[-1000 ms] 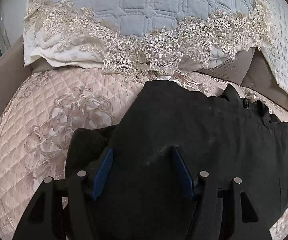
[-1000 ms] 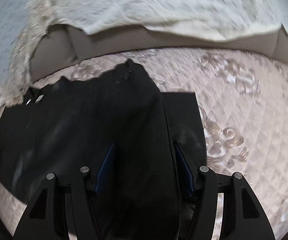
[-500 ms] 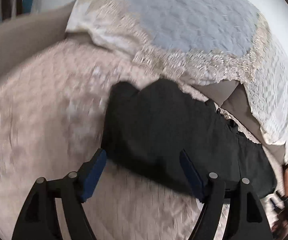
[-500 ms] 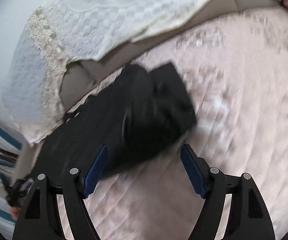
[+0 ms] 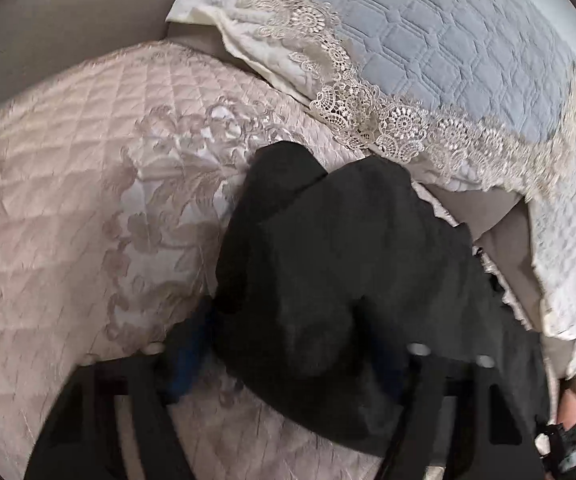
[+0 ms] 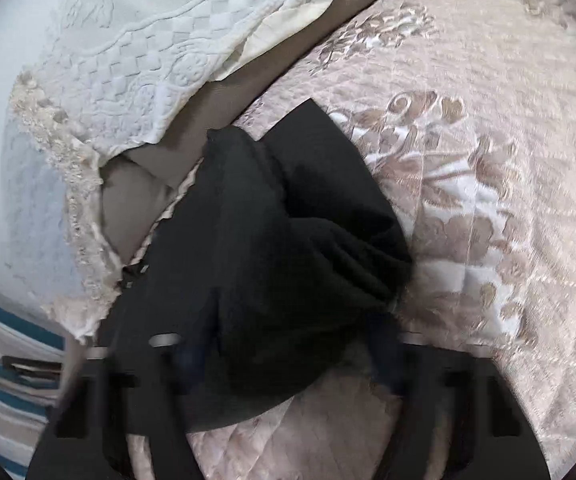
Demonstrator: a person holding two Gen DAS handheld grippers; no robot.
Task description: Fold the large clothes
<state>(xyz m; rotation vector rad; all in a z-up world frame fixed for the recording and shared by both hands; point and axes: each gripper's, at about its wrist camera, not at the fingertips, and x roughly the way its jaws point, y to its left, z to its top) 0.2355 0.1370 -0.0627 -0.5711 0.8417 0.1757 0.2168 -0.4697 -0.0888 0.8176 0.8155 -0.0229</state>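
Observation:
A black garment (image 5: 340, 272) lies folded in a thick strip on the pink quilted bedspread (image 5: 68, 208). My left gripper (image 5: 288, 356) is open, its blue-padded fingers (image 5: 186, 360) either side of the garment's near left end, blurred by motion. In the right wrist view the same garment (image 6: 272, 248) runs from the pillows toward me. My right gripper (image 6: 288, 360) is open, its fingers astride the garment's near edge, also blurred. Whether either gripper touches the cloth cannot be told.
A grey-blue quilted pillow with lace trim (image 5: 448, 60) and a white textured pillow (image 6: 176, 36) lie at the head of the bed behind the garment. The beige headboard (image 5: 68, 12) shows far left. The person's other hand and gripper (image 5: 568, 412) show at the lower right.
Both grippers let the garment go and pulled back from it, then moved in low over its ends again. The garment now lies in a narrower, thicker fold.

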